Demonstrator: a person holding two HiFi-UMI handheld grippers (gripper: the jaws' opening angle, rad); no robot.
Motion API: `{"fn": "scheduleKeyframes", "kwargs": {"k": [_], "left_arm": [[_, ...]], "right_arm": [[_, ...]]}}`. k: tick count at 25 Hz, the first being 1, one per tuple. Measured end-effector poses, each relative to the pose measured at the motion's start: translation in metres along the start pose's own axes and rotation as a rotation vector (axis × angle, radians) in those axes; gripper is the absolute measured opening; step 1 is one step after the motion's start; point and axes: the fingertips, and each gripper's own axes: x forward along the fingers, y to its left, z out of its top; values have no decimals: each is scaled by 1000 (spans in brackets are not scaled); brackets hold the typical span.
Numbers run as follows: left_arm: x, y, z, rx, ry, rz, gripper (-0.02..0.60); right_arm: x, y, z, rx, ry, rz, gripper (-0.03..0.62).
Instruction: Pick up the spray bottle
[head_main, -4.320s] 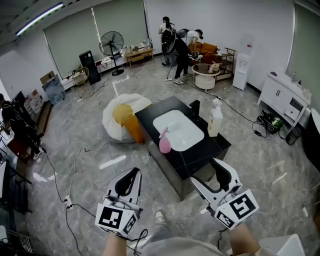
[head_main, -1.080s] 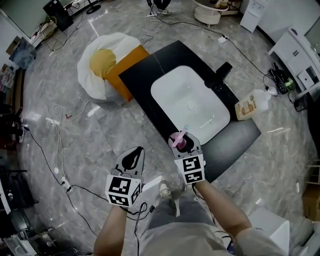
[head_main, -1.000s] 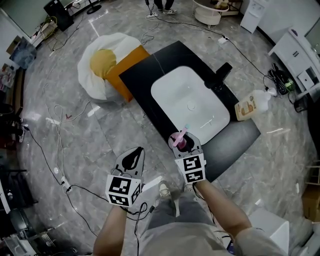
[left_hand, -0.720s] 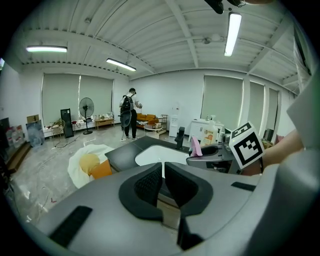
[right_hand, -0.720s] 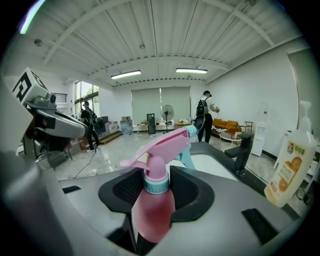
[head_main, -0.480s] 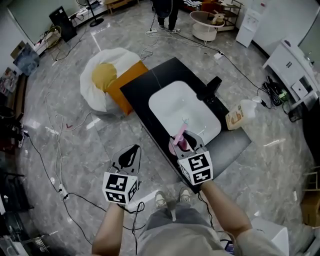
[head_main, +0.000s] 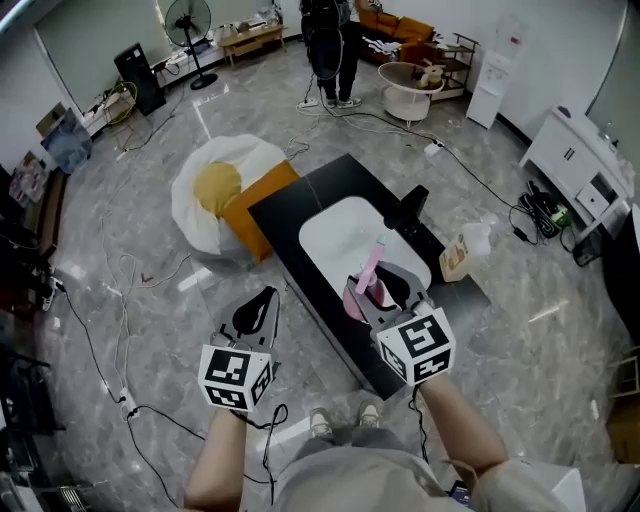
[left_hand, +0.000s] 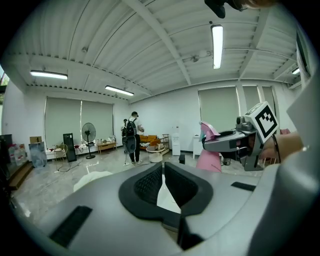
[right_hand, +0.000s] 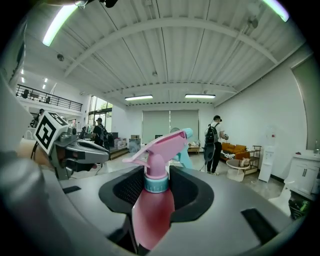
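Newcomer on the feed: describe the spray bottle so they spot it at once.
Find the black counter with the white basin. Over its near edge, the right gripper is shut on the pink plastic spray bottle. Unlike the pale tan-labelled bottle on the counter's right end, it is pink with a teal collar.

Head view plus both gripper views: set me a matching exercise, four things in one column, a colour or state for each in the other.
Things:
1. spray bottle
2. left gripper
3. sink basin
4. cushion

Colour or state:
A. white
B. orange
C. holds nothing
D. pink, clamped in the right gripper

Pairs: 1-D, 2-C, 3-A, 4-B
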Motion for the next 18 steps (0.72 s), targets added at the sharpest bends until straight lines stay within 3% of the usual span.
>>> {"fn": "scheduleKeyframes", "kwargs": {"k": [8,12,18], "left_arm": [[-31,-17,45,86,-70,9,32],[-46,-24,63,31,-133,-2,32],[-64,-37,79,70,-177,-3,32]], "right_arm": [[-58,7,55,-7,-120,5,181],[-78,9,63,-32,-135,2,181],[-100,21,64,-61,-134,11,179]]}}
